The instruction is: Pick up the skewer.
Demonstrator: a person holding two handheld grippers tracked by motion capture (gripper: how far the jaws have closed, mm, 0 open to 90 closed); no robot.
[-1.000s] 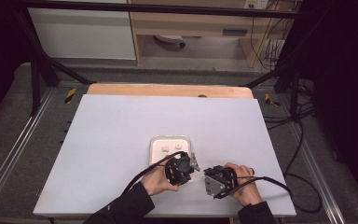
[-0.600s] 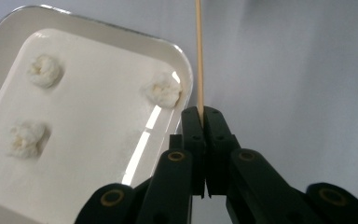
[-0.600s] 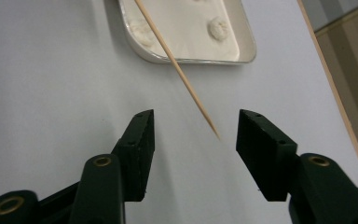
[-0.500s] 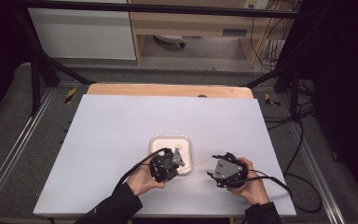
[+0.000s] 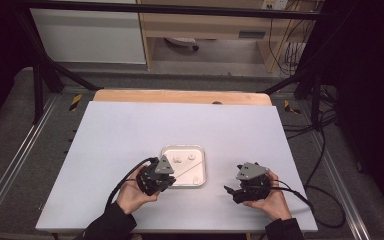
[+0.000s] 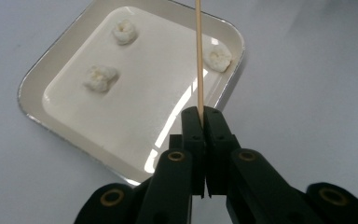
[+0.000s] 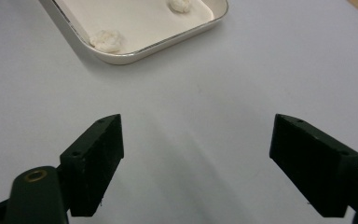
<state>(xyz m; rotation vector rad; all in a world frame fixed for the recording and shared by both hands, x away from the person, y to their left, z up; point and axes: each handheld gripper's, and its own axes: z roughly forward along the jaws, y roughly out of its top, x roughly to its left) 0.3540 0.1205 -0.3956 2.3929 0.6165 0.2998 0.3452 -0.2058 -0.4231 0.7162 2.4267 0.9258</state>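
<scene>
A white square tray (image 5: 182, 148) lies on the table with three small white lumps in it (image 6: 100, 77). My left gripper (image 6: 203, 114) is shut on a thin wooden skewer (image 6: 198, 56), which reaches out over the tray past the lump by the rim (image 6: 217, 57). In the high view the left gripper (image 5: 171, 179) sits at the tray's near left corner. My right gripper (image 7: 198, 135) stands open over bare table to the right of the tray (image 7: 135, 55). Its jaws have just been opening and nothing is between them. In the high view the right gripper (image 5: 231, 192) points left toward the tray.
The pale table top (image 5: 120, 130) has free room to the left of the tray and behind it. A wooden strip (image 5: 180, 96) runs along the far edge. Cables (image 5: 300, 195) trail from both grippers toward the near edge.
My left gripper has carried the skewer leftward, from beside the right gripper to the tray's near left corner. The right gripper has opened its jaws and drawn slightly to the right.
</scene>
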